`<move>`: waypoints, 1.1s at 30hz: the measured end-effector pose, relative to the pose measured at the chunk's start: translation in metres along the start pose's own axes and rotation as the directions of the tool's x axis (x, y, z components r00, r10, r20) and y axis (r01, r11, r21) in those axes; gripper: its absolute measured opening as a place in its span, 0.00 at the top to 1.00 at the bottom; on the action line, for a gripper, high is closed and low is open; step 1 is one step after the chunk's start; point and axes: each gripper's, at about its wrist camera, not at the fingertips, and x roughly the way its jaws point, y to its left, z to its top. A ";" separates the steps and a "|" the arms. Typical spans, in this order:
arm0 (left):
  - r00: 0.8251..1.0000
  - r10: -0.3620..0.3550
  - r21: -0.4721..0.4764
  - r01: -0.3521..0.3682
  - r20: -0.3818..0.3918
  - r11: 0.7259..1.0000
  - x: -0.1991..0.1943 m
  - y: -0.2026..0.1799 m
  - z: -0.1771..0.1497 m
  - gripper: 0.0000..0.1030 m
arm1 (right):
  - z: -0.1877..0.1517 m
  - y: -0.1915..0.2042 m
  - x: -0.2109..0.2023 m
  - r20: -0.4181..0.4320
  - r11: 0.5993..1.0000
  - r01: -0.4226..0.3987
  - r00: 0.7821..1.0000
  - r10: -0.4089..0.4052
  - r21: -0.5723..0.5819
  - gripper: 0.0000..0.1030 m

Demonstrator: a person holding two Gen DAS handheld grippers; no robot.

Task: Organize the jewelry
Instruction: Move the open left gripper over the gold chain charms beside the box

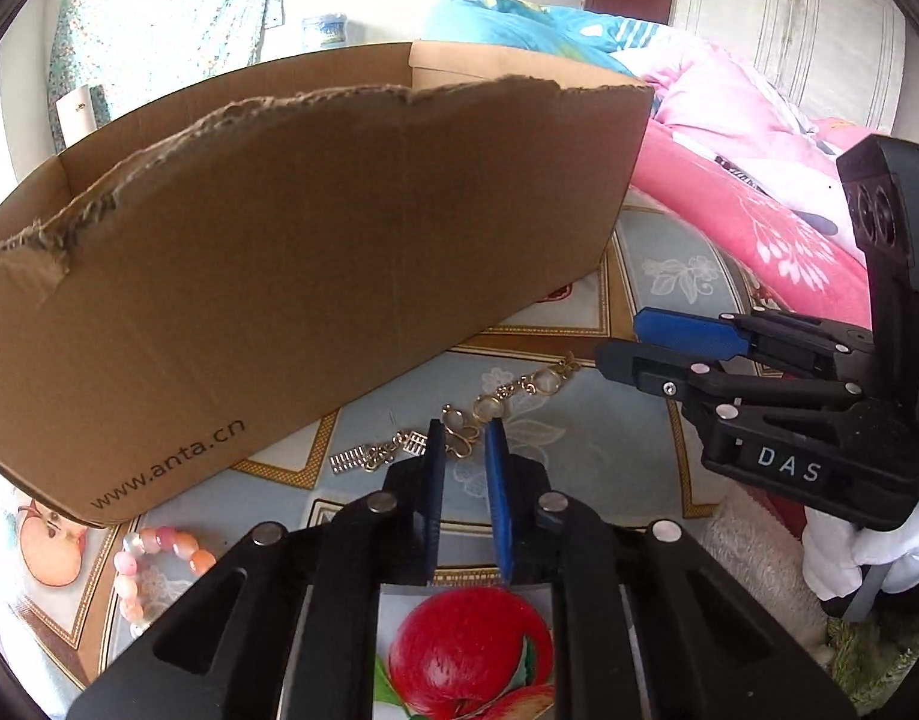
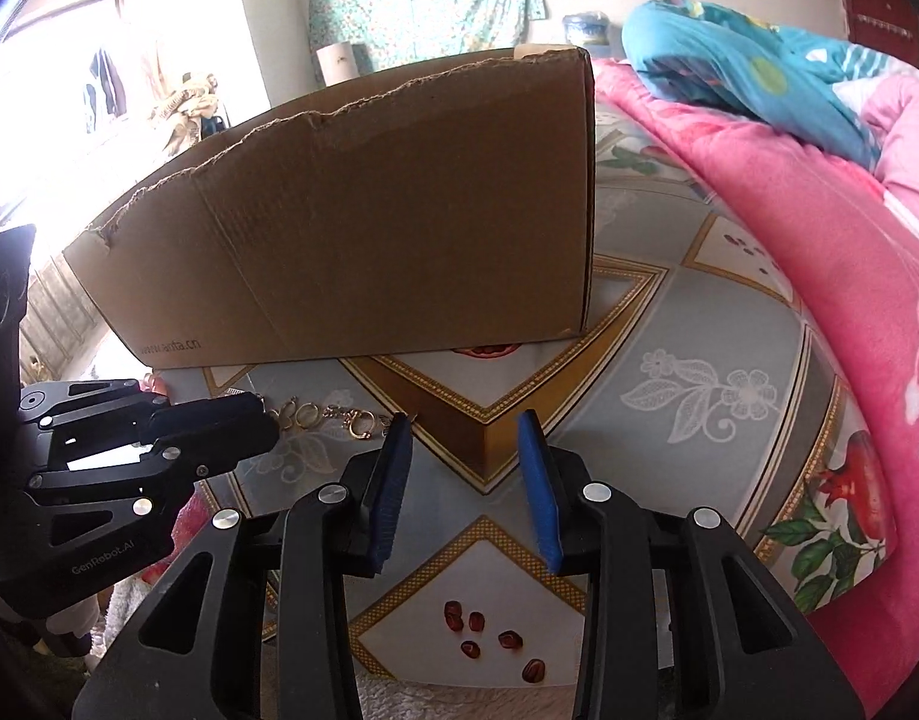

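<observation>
A gold chain bracelet lies stretched out on the patterned tablecloth in front of a cardboard box. My left gripper is down on it, jaws nearly together, pads pressing a butterfly-shaped link near the chain's middle. The right wrist view shows the same bracelet, with the left gripper over its left part. My right gripper stands open just right of the chain's end, only tablecloth between its blue pads. Seen from the left wrist, the right gripper hovers by the chain's far end.
The tall torn-edged cardboard box stands close behind the bracelet. A pink and orange bead bracelet lies at the near left by the box's corner. Pink quilt borders the table on the right.
</observation>
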 end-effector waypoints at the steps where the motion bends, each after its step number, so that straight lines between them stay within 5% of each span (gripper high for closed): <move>1: 1.000 -0.007 -0.007 0.007 -0.005 1.000 0.000 0.001 0.001 0.87 | 0.000 0.000 0.000 -0.001 1.000 0.001 1.000 -0.001 -0.003 0.67; 8: 0.994 -0.094 -0.091 0.090 -0.047 0.992 -0.008 0.015 -0.008 0.87 | 0.000 0.003 -0.001 -0.004 1.000 0.008 1.000 -0.008 -0.011 0.67; 23: 0.994 -0.111 -0.003 0.111 0.004 0.994 -0.004 0.016 0.012 0.87 | 0.002 0.023 -0.005 -0.017 0.999 0.032 0.999 -0.032 -0.025 0.67; 33: 0.985 -0.168 -0.126 0.162 -0.042 0.979 -0.005 0.033 -0.003 0.87 | 0.005 0.027 -0.005 -0.018 0.998 0.042 0.999 -0.043 -0.035 0.67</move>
